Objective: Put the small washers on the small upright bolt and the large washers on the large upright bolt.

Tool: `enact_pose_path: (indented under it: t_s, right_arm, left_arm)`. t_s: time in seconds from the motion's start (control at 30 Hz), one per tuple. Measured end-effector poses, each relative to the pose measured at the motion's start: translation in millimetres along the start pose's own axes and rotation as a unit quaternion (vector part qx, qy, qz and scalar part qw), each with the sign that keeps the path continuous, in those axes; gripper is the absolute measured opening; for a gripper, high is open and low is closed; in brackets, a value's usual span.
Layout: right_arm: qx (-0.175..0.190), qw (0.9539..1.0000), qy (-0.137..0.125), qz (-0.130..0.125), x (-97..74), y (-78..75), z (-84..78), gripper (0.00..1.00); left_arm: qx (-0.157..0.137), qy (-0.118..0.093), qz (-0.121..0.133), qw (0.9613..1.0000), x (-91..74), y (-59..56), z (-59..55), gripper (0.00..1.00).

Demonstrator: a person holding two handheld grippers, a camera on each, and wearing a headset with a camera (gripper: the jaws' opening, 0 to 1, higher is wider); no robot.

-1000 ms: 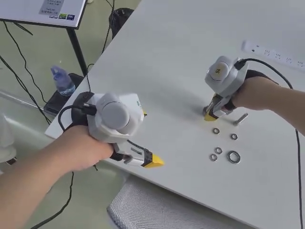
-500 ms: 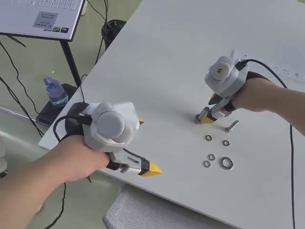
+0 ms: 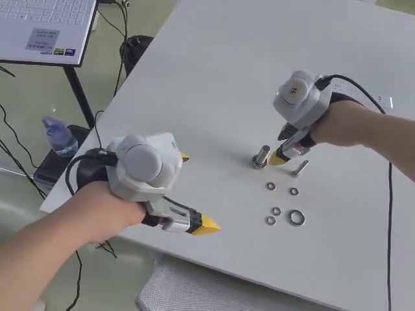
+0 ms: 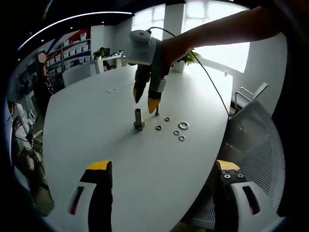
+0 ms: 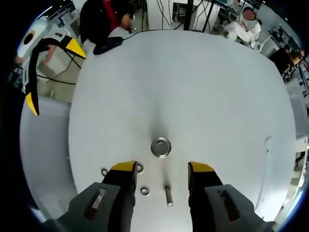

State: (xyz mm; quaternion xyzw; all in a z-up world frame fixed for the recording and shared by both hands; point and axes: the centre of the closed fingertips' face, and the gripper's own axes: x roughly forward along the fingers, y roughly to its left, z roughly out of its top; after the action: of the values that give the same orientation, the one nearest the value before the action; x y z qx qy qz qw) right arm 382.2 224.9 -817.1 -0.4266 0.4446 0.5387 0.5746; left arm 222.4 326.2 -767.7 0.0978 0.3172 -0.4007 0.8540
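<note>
Clearly the sorting has not begun: no washer sits on either bolt. The large bolt [image 3: 261, 157] stands upright on its head on the white table [image 3: 214, 71]. The small bolt [image 3: 299, 168] lies on its side just right of it, so it is not yet the upright post the task wants. Nearer the person lie four small washers [image 3: 270, 186], loosely spread, and one large washer [image 3: 296, 218] at the near right of the group. All lie flat and apart from both bolts.

The right gripper [image 5: 163, 166] hangs just above and right of the large bolt, its jaws parted by a moderate gap and holding nothing. In its own view the bolt's top shows just beyond the tips, and the small bolt lies between them. The left gripper [image 4: 162, 166] hovers well off to the near left, by the table edge, jaws wide apart and empty.

I judge the step in hand to be setting up the bolts. The next move likely calls for the right gripper to drop onto the small bolt, close across its shaft and tip it onto its head without knocking the large bolt beside it. After that, each thin washer will need a careful pinch at its edge.
</note>
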Motion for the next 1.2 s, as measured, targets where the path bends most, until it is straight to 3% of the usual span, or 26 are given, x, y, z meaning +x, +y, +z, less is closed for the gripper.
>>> enact_pose_path:
  t_s: [0.37, 0.43, 0.67, 0.77, 1.2]
  right_arm:
    - [-0.01, 0.9999, 0.004, -0.007, -16.0, 16.3, -12.1, 0.42]
    - [-0.007, 0.9999, 0.004, -0.008, -14.3, 13.6, -16.5, 0.42]
    - [0.009, 0.9999, 0.005, -0.006, -18.9, 31.5, -31.6, 0.42]
    - [0.012, 0.9999, 0.007, -0.007, -20.8, 37.1, -41.5, 0.42]
    - [0.036, 0.9993, 0.008, -0.008, -31.8, 55.6, -72.7, 0.42]
  left_arm:
    - [0.006, 0.011, -0.011, 0.9999, 4.1, -1.7, -4.2, 0.92]
    - [0.007, 0.012, -0.012, 0.9998, 4.0, -2.1, -3.6, 0.91]
    - [0.009, 0.021, -0.015, 0.9996, 6.5, -3.9, -5.8, 0.9]
    - [0.015, 0.034, -0.013, 0.9992, 7.6, -3.4, -10.0, 0.88]
    - [0.016, 0.019, -0.003, 0.9997, 6.2, -0.9, -0.8, 0.9]
